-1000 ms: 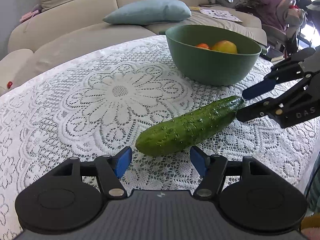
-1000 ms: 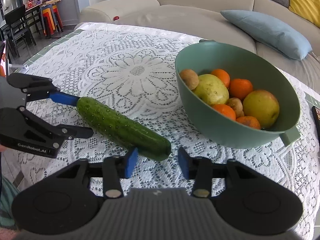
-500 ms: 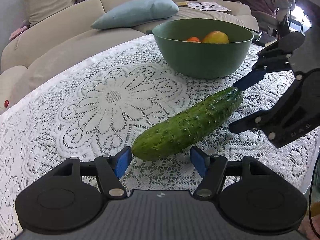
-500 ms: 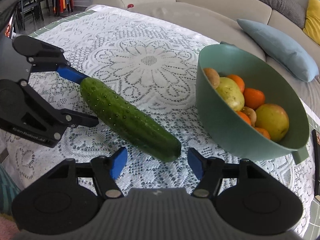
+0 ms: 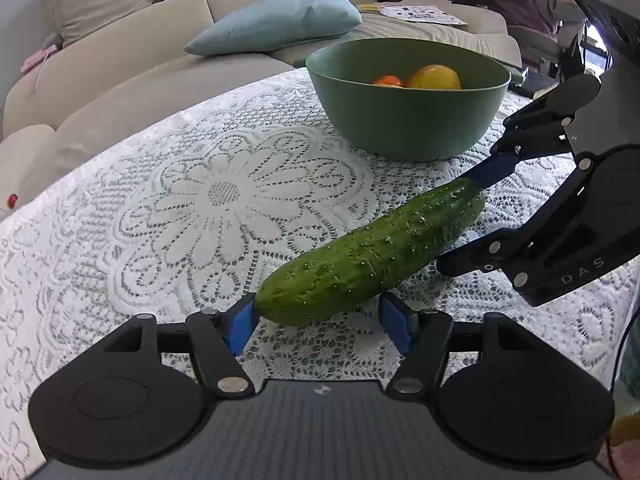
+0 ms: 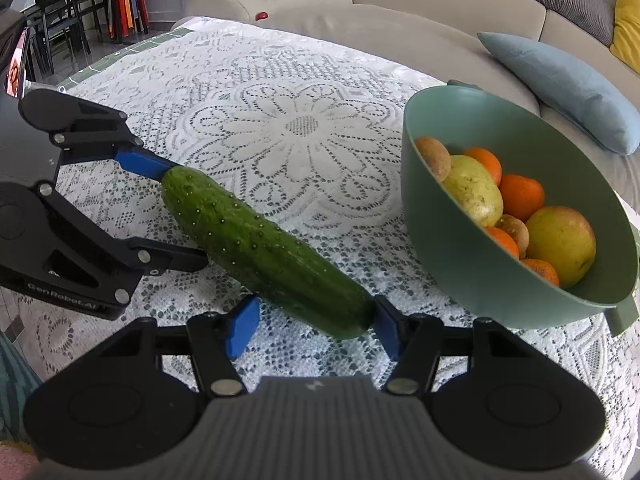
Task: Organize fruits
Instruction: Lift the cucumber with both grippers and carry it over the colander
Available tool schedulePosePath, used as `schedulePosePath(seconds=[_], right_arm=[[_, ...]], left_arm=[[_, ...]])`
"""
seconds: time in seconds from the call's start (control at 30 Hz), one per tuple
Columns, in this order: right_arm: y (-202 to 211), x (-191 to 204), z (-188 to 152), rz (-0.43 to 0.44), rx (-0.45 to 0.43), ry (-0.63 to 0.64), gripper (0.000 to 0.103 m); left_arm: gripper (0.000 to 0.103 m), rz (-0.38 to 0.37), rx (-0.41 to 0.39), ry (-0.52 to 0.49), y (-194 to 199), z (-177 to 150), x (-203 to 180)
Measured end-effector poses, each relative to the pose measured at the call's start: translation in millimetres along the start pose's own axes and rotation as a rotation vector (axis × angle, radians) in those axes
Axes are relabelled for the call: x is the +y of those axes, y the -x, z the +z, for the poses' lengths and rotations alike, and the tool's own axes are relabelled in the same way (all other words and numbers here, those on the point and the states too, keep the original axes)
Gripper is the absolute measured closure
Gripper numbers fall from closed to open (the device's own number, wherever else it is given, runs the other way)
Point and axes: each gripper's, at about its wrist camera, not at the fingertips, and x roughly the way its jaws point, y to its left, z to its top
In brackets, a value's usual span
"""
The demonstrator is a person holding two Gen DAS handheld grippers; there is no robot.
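We've closed in: left gripper [image 5: 318,322] and right gripper [image 6: 314,330] now straddle opposite cucumber [image 5: 372,256] ends, jaws spread, not pinching. Cucumber lies centre frame on the surface [image 5: 180,208]; bowl [image 6: 472,264] right, open lace upper left.

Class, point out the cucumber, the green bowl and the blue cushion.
cucumber [image 6: 264,248], right wrist view, middle of its body
green bowl [image 5: 404,120], left wrist view, outer wall
blue cushion [image 5: 276,20], left wrist view, centre

Both grippers' fingers [image 5: 240,326] [image 6: 242,330] spread — facing.
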Motion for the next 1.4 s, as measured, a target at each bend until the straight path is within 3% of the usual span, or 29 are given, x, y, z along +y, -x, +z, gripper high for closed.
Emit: schedulePosePath(seconds=[0.47,1.0,1.4], right_arm=[[17,6,3,-0.031,-0.086,0.045,0.044],[68,6,8,-0.097,-0.335,0.092,0.044],[95,-31,3,-0.178,-0.44,0.058,0.044]], left_arm=[[0.029,0.005,-0.055,0.105,16,-4,5],[0.029,0.12,-0.197,0.057,58,23,-7],[0.029,0.147,-0.267,-0.013,50,67,-34]])
